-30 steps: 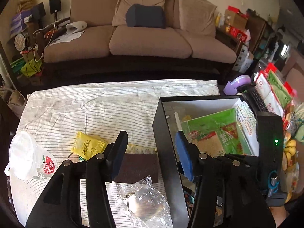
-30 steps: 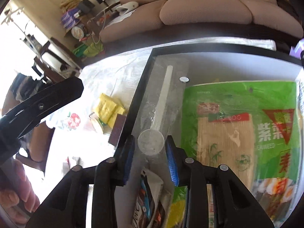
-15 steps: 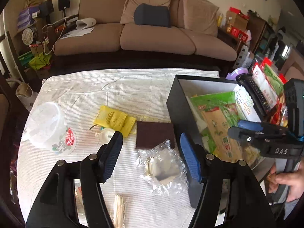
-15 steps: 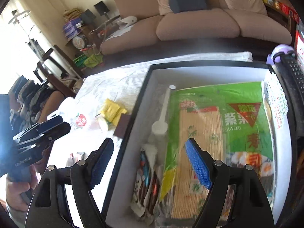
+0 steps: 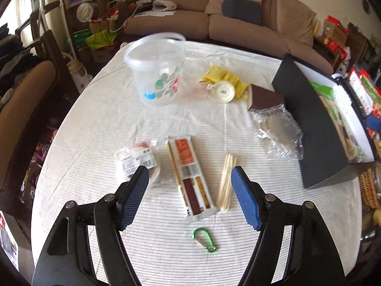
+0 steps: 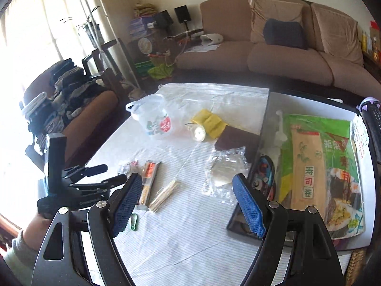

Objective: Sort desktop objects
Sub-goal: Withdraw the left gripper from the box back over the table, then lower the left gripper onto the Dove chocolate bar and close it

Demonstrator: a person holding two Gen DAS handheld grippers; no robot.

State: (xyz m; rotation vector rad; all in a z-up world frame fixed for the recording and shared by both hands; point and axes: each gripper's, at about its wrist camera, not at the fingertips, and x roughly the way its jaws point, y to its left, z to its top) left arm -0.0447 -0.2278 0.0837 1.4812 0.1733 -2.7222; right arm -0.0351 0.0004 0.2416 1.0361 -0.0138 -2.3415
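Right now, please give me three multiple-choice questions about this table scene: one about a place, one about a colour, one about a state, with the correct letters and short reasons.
1. Where does the green seaweed packet lie?
A. inside the black box
B. on the striped cloth
C. in the clear bucket

2. What colour is the carabiner on the tablecloth?
A. red
B. green
C. yellow

3. How is the left gripper?
A. shut on the wooden sticks
B. shut on nothing
C. open and empty

Answers:
1 A: the right wrist view shows the packet within the box walls.
2 B: the left wrist view shows a green clip near the gripper.
3 C: its blue pads stand wide apart above the cloth, and the wooden sticks lie loose below them.
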